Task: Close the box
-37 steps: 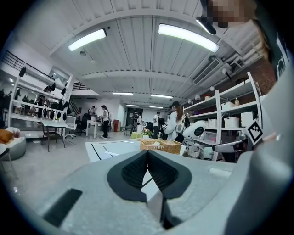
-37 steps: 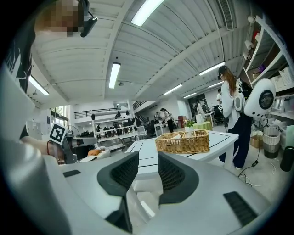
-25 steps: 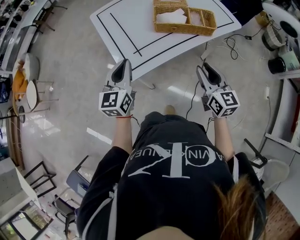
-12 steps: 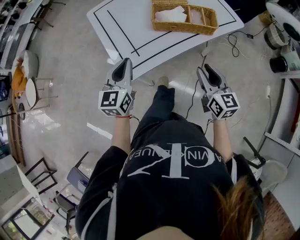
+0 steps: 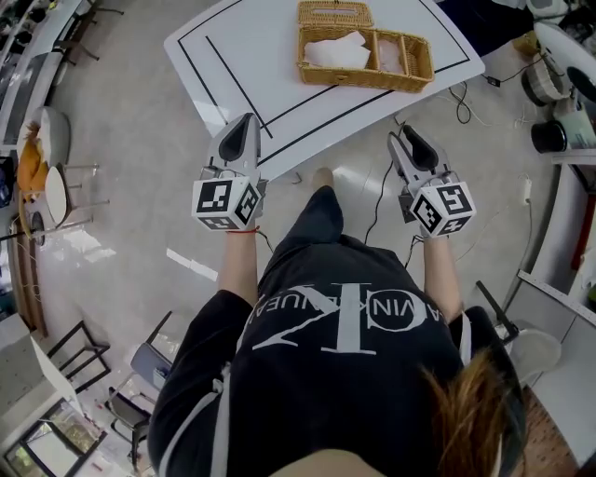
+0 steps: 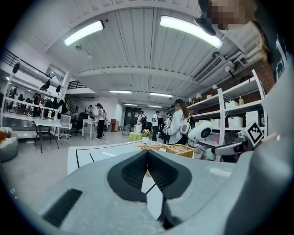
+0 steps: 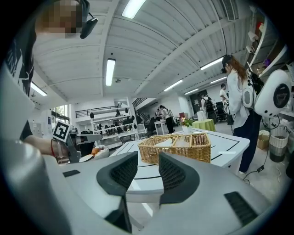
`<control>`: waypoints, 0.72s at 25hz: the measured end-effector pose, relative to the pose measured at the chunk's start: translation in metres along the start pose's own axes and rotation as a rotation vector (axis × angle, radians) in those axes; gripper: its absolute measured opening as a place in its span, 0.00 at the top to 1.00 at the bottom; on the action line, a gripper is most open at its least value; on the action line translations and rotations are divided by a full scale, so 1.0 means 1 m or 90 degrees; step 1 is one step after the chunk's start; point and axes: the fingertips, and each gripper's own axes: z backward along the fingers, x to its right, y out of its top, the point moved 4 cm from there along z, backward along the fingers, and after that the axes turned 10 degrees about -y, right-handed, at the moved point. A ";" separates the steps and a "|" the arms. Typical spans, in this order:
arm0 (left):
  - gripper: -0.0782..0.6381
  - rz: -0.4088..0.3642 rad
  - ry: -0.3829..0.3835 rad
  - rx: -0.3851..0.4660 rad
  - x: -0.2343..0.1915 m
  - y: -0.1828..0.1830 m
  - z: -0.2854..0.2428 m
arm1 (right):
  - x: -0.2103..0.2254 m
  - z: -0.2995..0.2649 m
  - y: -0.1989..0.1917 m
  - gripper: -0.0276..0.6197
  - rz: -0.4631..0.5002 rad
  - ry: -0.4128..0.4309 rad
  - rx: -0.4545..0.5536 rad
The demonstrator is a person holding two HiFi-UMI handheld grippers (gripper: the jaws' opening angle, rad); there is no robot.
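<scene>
While the person stands a little short of the white surface (image 5: 279,47), both handheld tools are carried at waist height and point forward at it, which reads as an approach rather than any contact. The wicker box (image 5: 365,58) sits on the far part of the surface, inside the black lines (image 5: 244,88) marked there, well apart from both tools. Its lid (image 5: 335,13) appears to be thrown back on the far side, leaving the compartments uncovered. White paper (image 5: 337,48) lies in the left compartment, so the closing looks not yet begun. The left gripper (image 5: 244,119) has its fingers pressed together with nothing between them, probably because it has no job until it reaches the box. The right gripper (image 5: 406,138) has its fingers parted with only empty air between them. In the right gripper view the box shows beyond that gap, as if this tool is being lined up on it, ready to take the lid. Compared with a second earlier, the surface and box sit lower and nearer in the head view. The person's foot (image 5: 323,175) has come forward toward the surface edge. The tips of both tools now lie near that edge, while their pose and spacing look unchanged.
</scene>
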 end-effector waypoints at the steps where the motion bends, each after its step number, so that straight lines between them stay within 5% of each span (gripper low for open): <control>1: 0.88 -0.002 -0.005 0.001 -0.002 0.002 -0.008 | 0.004 -0.007 0.005 0.73 0.001 0.000 0.002; 18: 0.88 0.010 -0.044 0.001 -0.055 0.023 -0.118 | 0.040 -0.097 0.058 0.73 0.013 -0.004 -0.017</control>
